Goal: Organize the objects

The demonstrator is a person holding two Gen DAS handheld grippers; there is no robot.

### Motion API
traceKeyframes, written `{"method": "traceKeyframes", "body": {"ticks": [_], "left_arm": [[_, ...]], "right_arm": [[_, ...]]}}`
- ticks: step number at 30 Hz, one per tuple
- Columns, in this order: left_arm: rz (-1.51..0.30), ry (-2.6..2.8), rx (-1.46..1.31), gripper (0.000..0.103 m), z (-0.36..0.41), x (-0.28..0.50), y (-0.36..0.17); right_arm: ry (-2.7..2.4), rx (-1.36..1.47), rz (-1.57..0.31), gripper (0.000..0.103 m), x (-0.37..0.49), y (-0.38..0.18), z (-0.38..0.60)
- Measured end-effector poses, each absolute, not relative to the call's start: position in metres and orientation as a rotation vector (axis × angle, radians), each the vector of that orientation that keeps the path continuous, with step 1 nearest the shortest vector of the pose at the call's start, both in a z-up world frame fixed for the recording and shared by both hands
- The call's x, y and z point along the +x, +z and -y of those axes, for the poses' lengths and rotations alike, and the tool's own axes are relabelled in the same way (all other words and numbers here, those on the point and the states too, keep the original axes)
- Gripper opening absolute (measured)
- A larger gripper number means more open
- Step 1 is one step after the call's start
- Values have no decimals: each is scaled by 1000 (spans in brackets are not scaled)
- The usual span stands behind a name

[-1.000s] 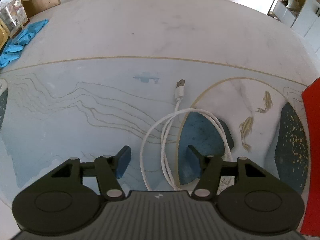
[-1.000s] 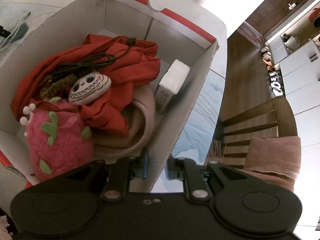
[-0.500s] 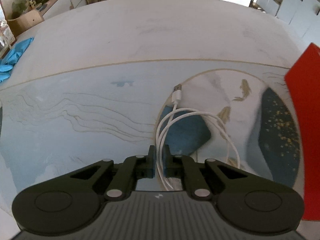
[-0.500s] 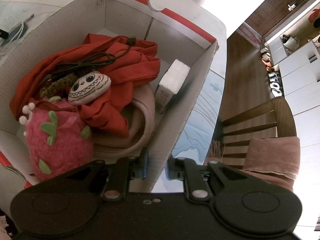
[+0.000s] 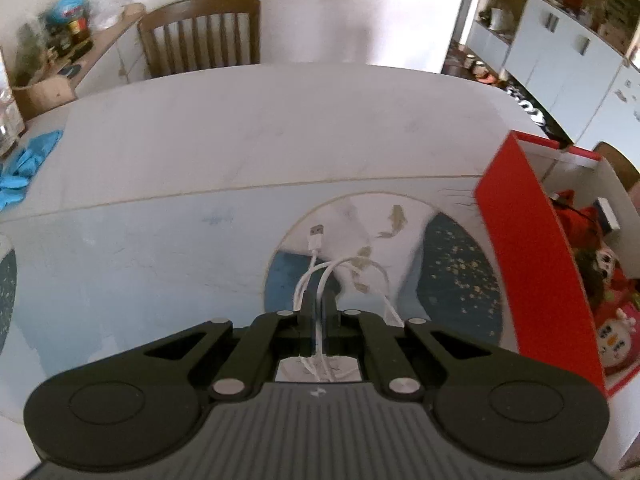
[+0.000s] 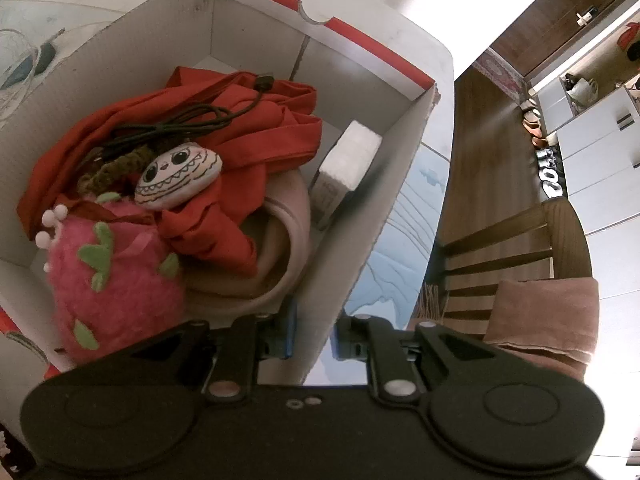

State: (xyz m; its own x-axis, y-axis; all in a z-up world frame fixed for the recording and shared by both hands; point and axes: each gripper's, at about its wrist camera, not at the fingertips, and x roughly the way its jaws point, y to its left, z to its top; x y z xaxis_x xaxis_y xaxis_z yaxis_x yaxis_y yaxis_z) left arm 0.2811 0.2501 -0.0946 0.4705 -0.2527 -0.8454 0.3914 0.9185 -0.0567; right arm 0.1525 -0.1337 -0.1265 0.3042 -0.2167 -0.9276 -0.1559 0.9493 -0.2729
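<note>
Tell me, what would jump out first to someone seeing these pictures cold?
Probably the red-sided cardboard box, crammed with a fuzzy pink strawberry plush, a grinning doll face and rumpled red cloth; the right gripper pinches the box's near wall. In the other view, the left gripper is shut on a looped white USB cable, which dangles above the blue fish-patterned table mat just left of the box.
</note>
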Motion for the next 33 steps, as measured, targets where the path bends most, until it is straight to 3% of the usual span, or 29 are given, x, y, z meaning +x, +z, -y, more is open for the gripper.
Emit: {"method": "traceKeyframes", "body": {"ticks": [11, 14, 17, 18, 19, 27, 33], "left_arm": [[-1109, -369, 190, 2, -245, 302, -151], [-1126, -351, 207, 8, -245, 306, -162], [-1156, -350, 230, 45, -244, 305, -168], [-1164, -361, 229, 69, -244, 305, -169], [-1168, -375, 222, 76, -244, 303, -168], [-1096, -404, 203, 76, -219, 287, -138], [-1122, -376, 222, 76, -186, 290, -155]], "right_arm": [[-42, -364, -1270, 16, 152, -127, 129], [-43, -368, -1270, 16, 152, -127, 128], [-43, -364, -1270, 16, 152, -127, 128], [-43, -363, -1270, 16, 152, -127, 129], [-42, -363, -1269, 16, 151, -127, 129], [-43, -367, -1269, 16, 153, -128, 129], [-42, -365, -1270, 16, 155, -128, 130]]}}
